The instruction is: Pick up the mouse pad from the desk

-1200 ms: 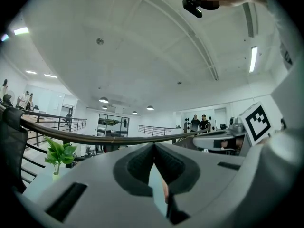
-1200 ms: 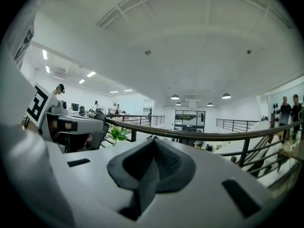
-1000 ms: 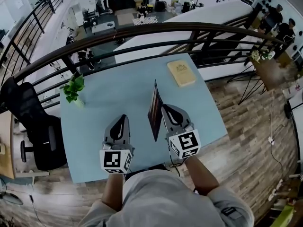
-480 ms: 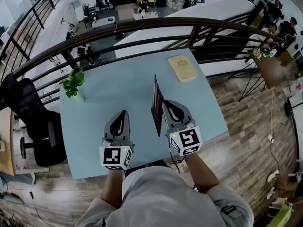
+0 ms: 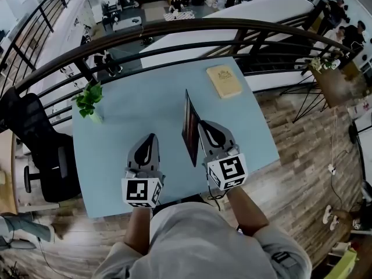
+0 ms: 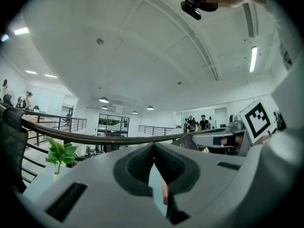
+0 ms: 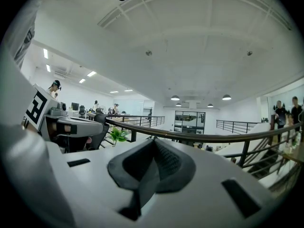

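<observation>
We had moved neither gripper since a second earlier. Jaws of our right gripper (image 5: 204, 125) clenched the thin dark rectangular mouse pad (image 5: 189, 129), edge-up above the pale blue desk (image 5: 133, 112), long axis pointing away from us, face hidden. Our left gripper (image 5: 151, 138) had its jaws closed, empty.

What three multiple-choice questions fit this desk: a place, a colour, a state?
1. The plant stands on the desk at: A the far left corner; B the far right corner; C the middle.
2. The desk top is: A brown; B light blue; C red.
3. The mouse pad is: A flat on the desk; B rolled up; C held on edge by the right tool.
Answers: 1 A, its leaves sit by the left edge; 2 B, pale blue all over; 3 C, it shows as a thin upright sheet.
</observation>
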`<state>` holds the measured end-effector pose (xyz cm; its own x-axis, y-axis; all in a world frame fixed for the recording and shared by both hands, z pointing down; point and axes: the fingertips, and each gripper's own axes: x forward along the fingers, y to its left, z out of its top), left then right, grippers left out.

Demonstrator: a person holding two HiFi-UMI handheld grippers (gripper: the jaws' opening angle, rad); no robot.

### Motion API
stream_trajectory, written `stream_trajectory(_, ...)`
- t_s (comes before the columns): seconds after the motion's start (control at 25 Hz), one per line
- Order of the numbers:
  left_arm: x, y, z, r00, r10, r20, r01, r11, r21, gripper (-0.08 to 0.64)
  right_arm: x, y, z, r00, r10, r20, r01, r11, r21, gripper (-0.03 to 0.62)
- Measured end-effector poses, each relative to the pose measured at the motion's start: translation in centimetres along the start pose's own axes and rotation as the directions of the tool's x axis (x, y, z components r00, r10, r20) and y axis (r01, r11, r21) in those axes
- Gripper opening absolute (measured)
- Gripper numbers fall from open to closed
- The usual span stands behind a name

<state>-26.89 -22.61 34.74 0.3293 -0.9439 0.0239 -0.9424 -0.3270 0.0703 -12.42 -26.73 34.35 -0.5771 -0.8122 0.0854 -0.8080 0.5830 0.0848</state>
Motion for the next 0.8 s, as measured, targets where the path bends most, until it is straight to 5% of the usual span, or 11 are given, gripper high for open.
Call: stream_trajectory(0.8, 0.93, 0.02, -0.92, 1.000, -0.009, -0.021, 0.009, 1.000, -0.010, 0.012, 0.77, -0.46, -0.56, 1.000, 0.007, -0.017, -0.007, 1.000, 0.000, 0.014)
